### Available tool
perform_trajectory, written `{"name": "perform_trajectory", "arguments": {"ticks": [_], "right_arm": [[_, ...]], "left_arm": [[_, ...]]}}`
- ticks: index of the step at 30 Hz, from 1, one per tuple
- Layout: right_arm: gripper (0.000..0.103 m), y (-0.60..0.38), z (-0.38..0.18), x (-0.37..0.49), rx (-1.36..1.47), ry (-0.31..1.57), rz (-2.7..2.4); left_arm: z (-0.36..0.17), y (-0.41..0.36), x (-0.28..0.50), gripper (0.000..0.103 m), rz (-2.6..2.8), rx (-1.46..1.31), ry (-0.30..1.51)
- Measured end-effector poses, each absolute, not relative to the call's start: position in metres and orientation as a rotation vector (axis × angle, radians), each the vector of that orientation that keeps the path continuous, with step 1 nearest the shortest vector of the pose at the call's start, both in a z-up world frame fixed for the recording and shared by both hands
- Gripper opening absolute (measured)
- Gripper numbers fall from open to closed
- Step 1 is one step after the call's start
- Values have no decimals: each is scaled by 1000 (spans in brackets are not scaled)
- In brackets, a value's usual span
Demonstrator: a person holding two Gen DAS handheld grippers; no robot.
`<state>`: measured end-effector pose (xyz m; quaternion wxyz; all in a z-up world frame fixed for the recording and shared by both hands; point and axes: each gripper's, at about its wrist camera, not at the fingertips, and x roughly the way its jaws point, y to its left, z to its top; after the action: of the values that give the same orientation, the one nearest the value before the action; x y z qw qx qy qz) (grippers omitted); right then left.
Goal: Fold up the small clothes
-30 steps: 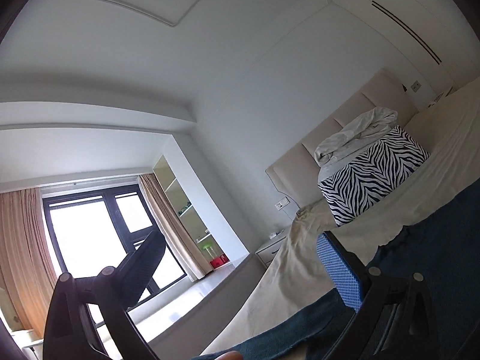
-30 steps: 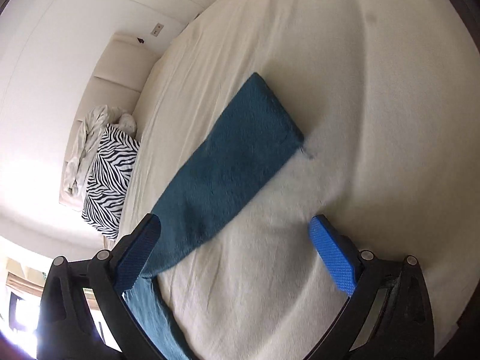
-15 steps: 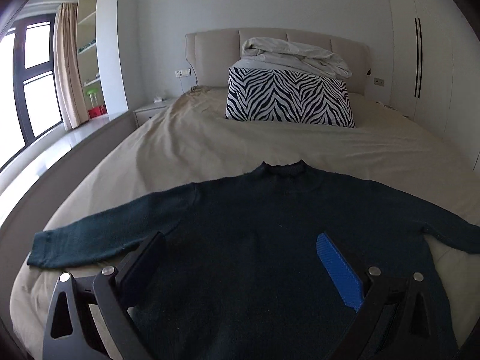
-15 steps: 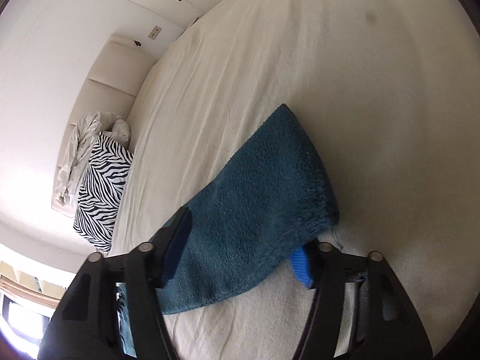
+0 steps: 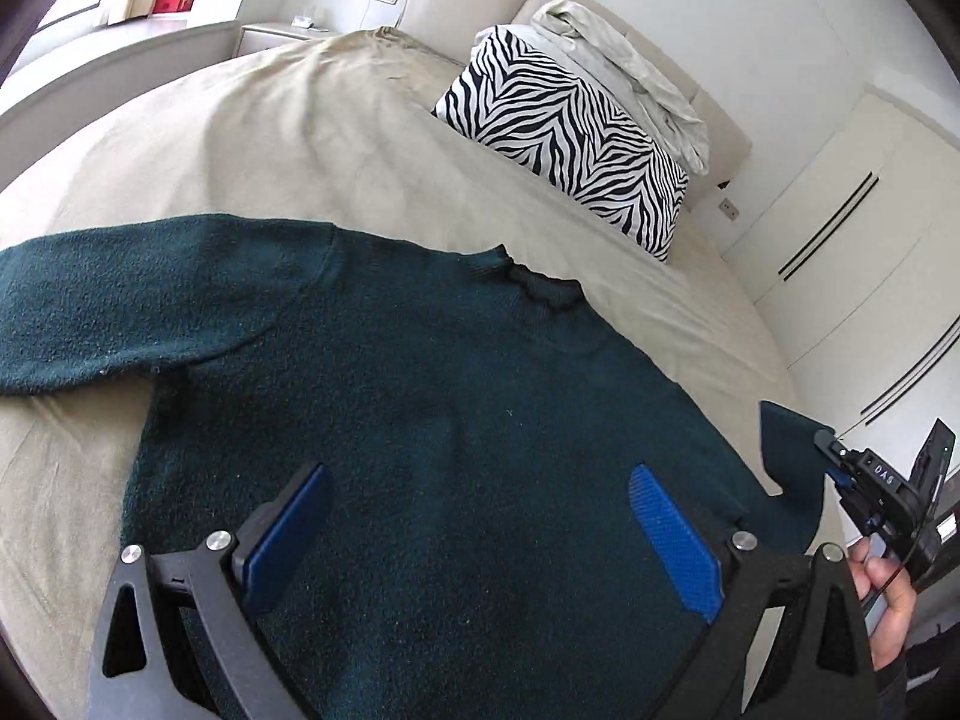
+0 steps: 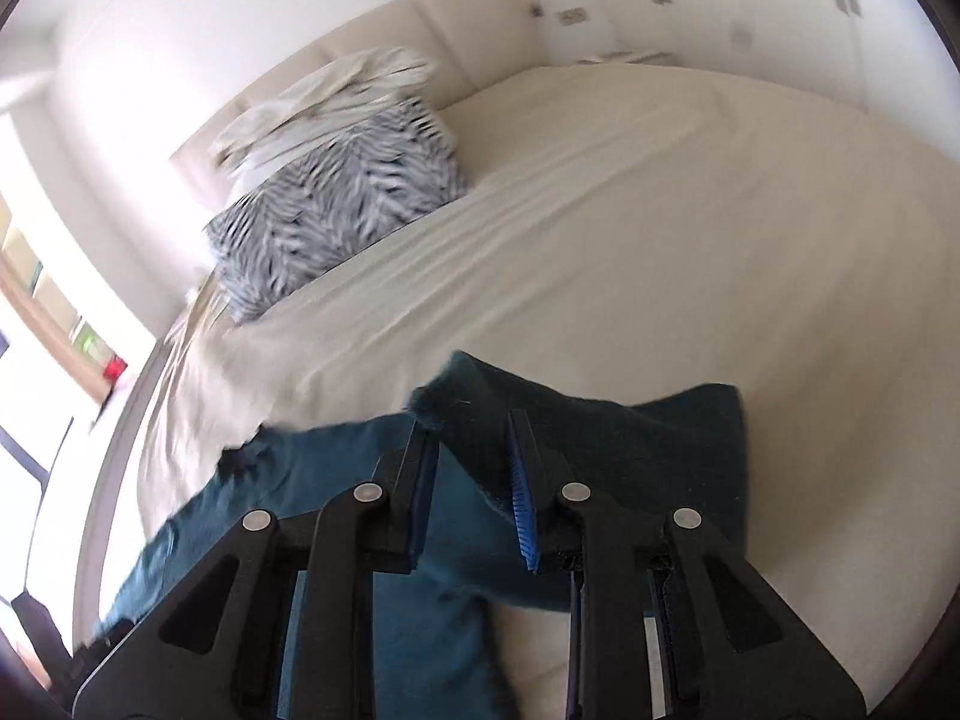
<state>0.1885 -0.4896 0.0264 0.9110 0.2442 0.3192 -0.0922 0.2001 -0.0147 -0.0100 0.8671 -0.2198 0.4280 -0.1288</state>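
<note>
On a beige bed (image 5: 252, 138), dark teal sweater (image 5: 432, 420) laid flat, left gripper (image 5: 480, 534) spread wide above it, right gripper (image 6: 471, 480) apparently pinched on the raised sleeve cuff (image 6: 600, 438), zebra pillow (image 5: 564, 144) behind.

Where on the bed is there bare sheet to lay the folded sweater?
Bare sheet lies between the sweater collar and the zebra pillow, and right of the lifted sleeve. The sweater crowds the near half; the right gripper holds the sleeve.
</note>
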Motion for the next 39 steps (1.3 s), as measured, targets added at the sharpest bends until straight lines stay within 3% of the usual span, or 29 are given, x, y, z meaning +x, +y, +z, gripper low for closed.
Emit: {"name": "perform_trajectory", "arguments": {"ticks": [6,14,17,18,19,22,29,30,32,35,39], "right_arm": [[21,-316,-9,230,383,758,86],[23,-296,-81,180,497,839,113],[40,-324,-83,154,617,796,131],[58,-334,-82,146,668,767,117],[64,-347,-82,133,719,736,99],[64,-374,-96,108,847,708,105],[62,-402,-131,88,1026,671,177],[62,-403,-133,86,1037,663,183],[62,-402,-136,87,1046,650,193],[62,-403,-136,86,1058,643,199],[62,-409,-134,87,1110,645,205]], "left_arm": [[-19,3,209,101,-313,-543,916],[-36,-40,219,101,-470,-596,1013],[-37,-71,226,100,-509,-547,1046],[-38,-84,230,99,-522,-523,1058],[-40,-97,235,92,-528,-496,1077],[-53,-135,255,66,-564,-417,1174],[-72,-174,285,59,-535,-357,1232],[-71,-177,287,54,-532,-342,1235],[-73,-184,292,27,-506,-276,1243],[-72,-183,292,13,-507,-228,1234],[-62,-156,291,9,-524,-273,1199]]}}
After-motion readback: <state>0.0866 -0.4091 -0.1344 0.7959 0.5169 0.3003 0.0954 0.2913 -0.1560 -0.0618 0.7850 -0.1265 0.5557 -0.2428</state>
